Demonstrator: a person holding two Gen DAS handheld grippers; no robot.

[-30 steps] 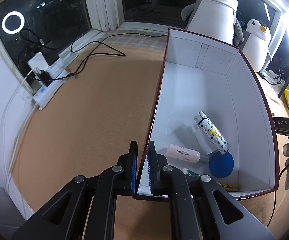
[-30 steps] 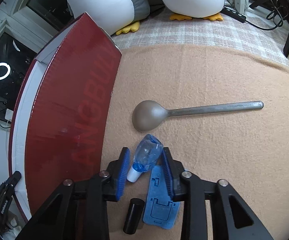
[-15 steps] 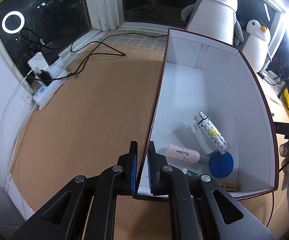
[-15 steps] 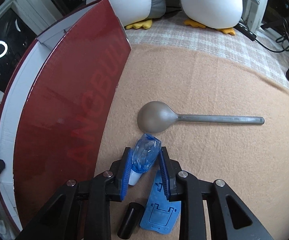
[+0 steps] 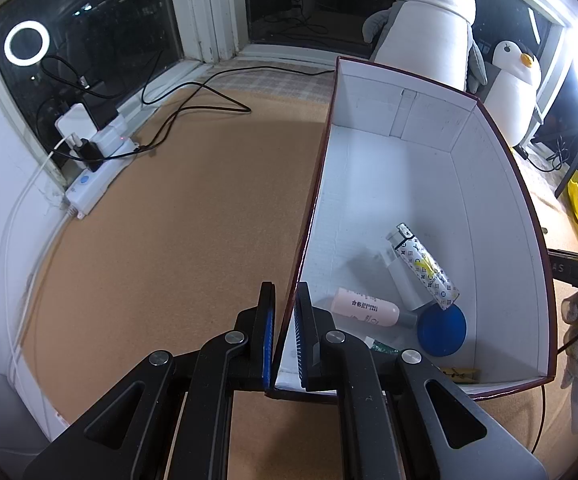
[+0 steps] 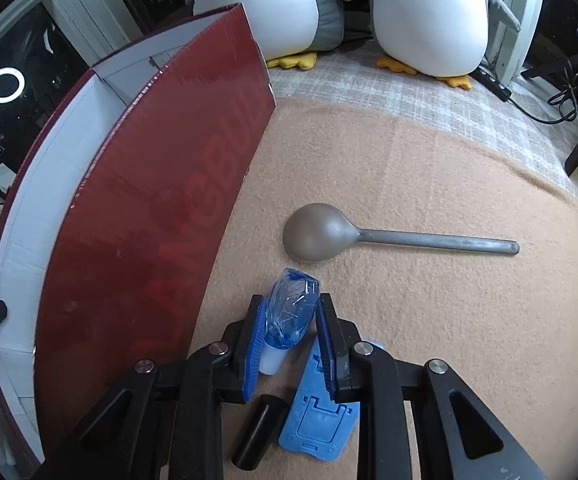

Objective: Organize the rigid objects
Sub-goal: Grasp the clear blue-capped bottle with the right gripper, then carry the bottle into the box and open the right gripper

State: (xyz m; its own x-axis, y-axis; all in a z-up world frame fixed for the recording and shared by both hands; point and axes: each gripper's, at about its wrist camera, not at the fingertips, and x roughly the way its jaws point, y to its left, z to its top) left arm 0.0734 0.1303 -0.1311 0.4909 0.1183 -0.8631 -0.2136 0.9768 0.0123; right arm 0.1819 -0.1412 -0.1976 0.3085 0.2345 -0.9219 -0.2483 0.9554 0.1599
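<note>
While left tool (image 5: pixel 285 336) pinches box wall (image 5: pixel 309 216), right tool (image 6: pixel 289 334) closing on crumpled bottle (image 6: pixel 291 312)

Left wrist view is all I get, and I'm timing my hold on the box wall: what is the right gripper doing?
Observer: The right gripper has its pads pressed on a small blue bottle with a white cap; its jaws have just been closing.
Operator: What else lies outside the box?
Observer: A grey spoon lies on the blanket beyond the bottle, its bowl end toward the box.
</note>
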